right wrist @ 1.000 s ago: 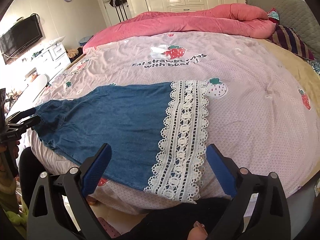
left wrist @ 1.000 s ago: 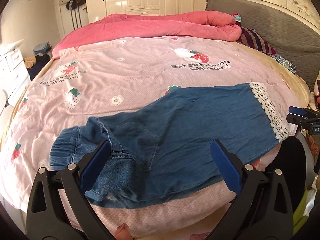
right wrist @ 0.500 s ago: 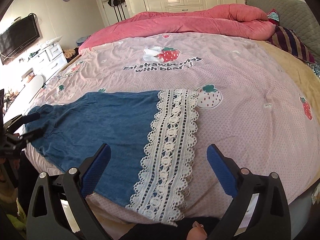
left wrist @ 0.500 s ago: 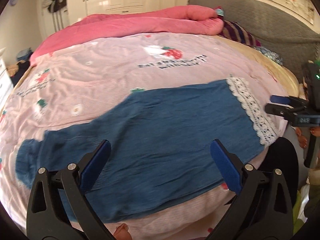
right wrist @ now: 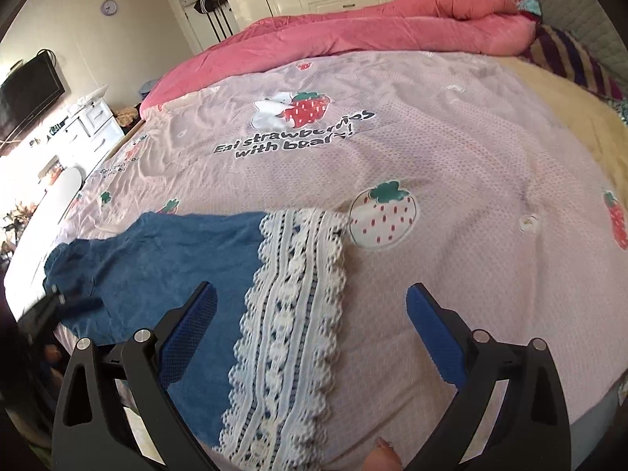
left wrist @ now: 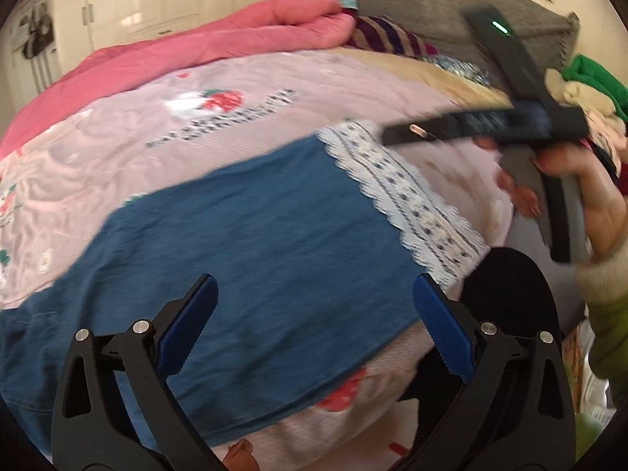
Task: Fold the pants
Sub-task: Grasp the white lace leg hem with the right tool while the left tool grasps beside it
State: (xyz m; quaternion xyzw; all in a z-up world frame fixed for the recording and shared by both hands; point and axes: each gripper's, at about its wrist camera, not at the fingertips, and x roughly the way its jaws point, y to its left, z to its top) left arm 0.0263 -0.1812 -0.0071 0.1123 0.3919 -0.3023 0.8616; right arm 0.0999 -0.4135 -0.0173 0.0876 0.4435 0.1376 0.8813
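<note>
Lying flat: pants across the bed

Left wrist view: the pants stretch left to right, lace hem right; left hand-held gripper spread apart, holding nothing.

Right wrist view: right hand-held gripper gapes over the hem. The bed cover reads "Eat strawberries with bear".

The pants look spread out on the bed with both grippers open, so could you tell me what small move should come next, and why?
Probably lower the right gripper onto the white lace hem and close on it. The pants lie flat on the pink bedspread, both grippers are open and hold nothing, and the hem lies between the right fingers, ready to carry toward the waist.
</note>
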